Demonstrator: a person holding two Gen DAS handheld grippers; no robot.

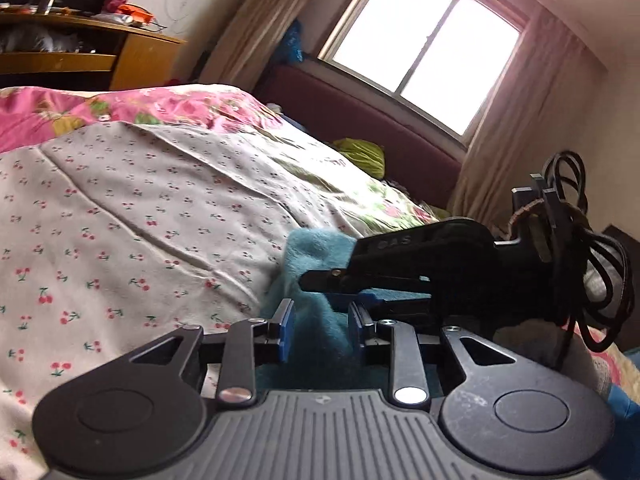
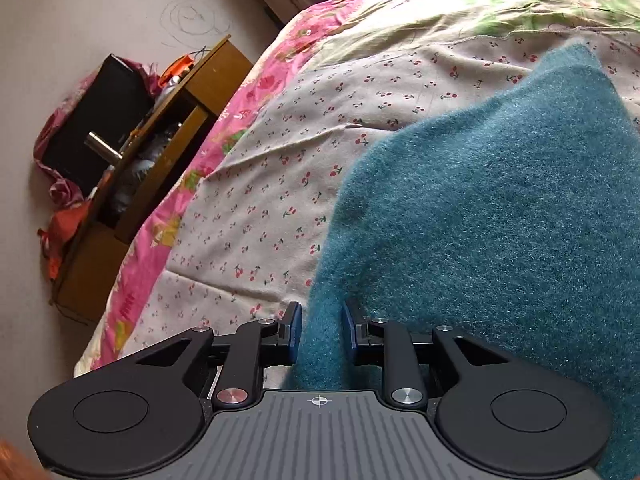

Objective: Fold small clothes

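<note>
On the far left of the right wrist view, a wooden shelf unit (image 2: 160,152) stands against the wall, well apart from the work. Next comes the cherry-print bedsheet (image 2: 280,184) that covers the bed, with a pink floral quilt (image 2: 256,92) along its edge. On this sheet lies the task's thing, a fuzzy teal knit garment (image 2: 500,208), and one edge of it rises toward both grippers.

The right gripper (image 2: 320,330) is clenched on a bunched fold of the teal garment; the fabric fills the gap between its blue pads (image 2: 295,330). In the left wrist view, the left gripper (image 1: 322,326) also has teal fabric between its pads (image 1: 286,330), so it seems to grasp the same garment, just beside the right gripper, whose black body shows further right. A window (image 1: 424,44) is behind.

The step in hand looks like carrying a held edge over to make a fold. To do it well, both grippers should probably move together at the same height, keep the edge tight between them, and lay it down flat before releasing, because this soft knit may sag and wrinkle.
</note>
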